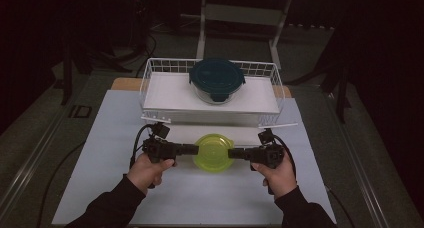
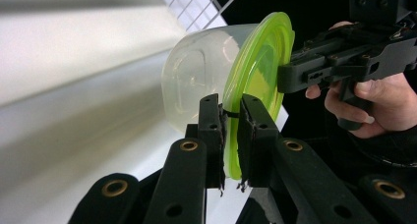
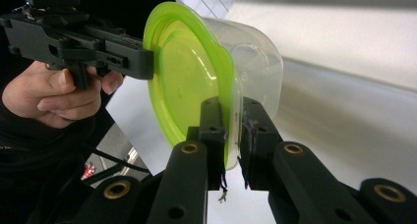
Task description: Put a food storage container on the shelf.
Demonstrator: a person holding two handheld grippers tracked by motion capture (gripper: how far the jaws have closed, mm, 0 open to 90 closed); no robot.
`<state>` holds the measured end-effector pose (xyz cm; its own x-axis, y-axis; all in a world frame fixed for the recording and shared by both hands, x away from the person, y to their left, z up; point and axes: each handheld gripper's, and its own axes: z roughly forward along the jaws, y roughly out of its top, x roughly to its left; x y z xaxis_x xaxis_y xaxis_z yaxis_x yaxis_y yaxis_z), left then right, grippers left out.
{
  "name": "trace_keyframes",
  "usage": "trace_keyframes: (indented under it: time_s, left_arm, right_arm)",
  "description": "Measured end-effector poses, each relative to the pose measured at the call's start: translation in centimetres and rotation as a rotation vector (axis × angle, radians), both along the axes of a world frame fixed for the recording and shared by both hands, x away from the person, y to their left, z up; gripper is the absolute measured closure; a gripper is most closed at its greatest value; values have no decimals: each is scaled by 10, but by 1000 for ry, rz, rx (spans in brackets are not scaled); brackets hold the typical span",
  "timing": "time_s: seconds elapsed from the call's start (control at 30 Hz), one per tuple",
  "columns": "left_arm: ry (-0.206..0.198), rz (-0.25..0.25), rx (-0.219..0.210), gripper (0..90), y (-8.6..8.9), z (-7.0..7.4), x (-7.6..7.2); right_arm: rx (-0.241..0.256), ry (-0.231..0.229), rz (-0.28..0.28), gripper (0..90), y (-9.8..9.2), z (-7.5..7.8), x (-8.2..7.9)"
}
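**Both jaws clamped on the rim of the green-lidded tub**

Jaws of the left gripper (image 2: 231,130) are pressed together on the rim of the tub (image 2: 196,79), its green lid (image 2: 258,67) edge caught between them; jaws of the right gripper (image 3: 231,128) are likewise clamped on the opposite rim, one jaw on the lid side and one on the clear wall side; from above, the left gripper (image 1: 196,149) meets the tub's left edge and the right gripper (image 1: 231,153) meets its right edge, the two pointing at each other; the tub (image 1: 213,152) sits near the middle of the white table (image 1: 110,188), lid up, just on the near side of the wire basket (image 1: 150,80); whether it rests on the table or is lifted off it I cannot tell; in the basket, at the far side, stands a glass bowl (image 1: 216,95) with a dark teal lid (image 1: 216,75), well apart from the tub; the left hand (image 1: 147,170) and right hand (image 1: 277,175) grip the handles at the near side, dark sleeves behind them.
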<state>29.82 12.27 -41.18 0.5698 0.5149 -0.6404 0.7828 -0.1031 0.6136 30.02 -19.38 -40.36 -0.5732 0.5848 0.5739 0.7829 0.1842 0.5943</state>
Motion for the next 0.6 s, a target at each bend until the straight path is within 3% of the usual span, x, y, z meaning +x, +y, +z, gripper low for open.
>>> trace_keyframes:
  time_s: [0.3, 0.6]
  left_arm:
    - [-49, 5, -3, 807, 0, 34, 2]
    - [-113, 17, 1, 812, -1, 82, 12]
  right_arm:
    - [22, -36, 2, 814, -2, 30, 4]
    - [36, -83, -7, 815, -2, 70, 15]
